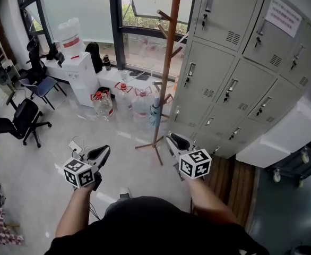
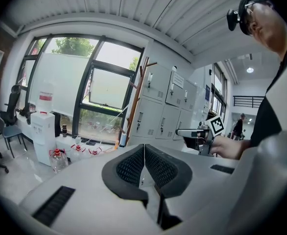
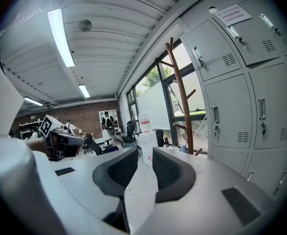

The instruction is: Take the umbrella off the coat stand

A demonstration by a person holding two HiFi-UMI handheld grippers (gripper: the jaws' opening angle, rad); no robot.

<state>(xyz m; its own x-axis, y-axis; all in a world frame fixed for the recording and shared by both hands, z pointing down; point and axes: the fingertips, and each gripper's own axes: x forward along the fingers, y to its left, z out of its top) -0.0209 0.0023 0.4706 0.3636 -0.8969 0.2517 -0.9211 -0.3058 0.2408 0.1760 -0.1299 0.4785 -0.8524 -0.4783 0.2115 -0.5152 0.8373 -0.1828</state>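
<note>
Short of the coat stand [image 1: 169,52], two grippers. Left gripper [image 1: 103,152]: jaws closed together, empty. Right gripper [image 1: 174,141]: jaws apart, nothing between. One folded blue umbrella [image 1: 154,115] hangs low on the stand, apart from both grippers. One bank of grey lockers [image 1: 235,62] stands just right of the stand.

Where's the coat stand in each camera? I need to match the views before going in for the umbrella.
Head view: the coat stand is at centre, its pole running from the top edge down to its feet on the floor.
Left gripper view: coat stand just left of centre, above the jaws.
Right gripper view: coat stand right of centre, between window and lockers.
Shared landmark: the grey lockers right beside it.
</note>
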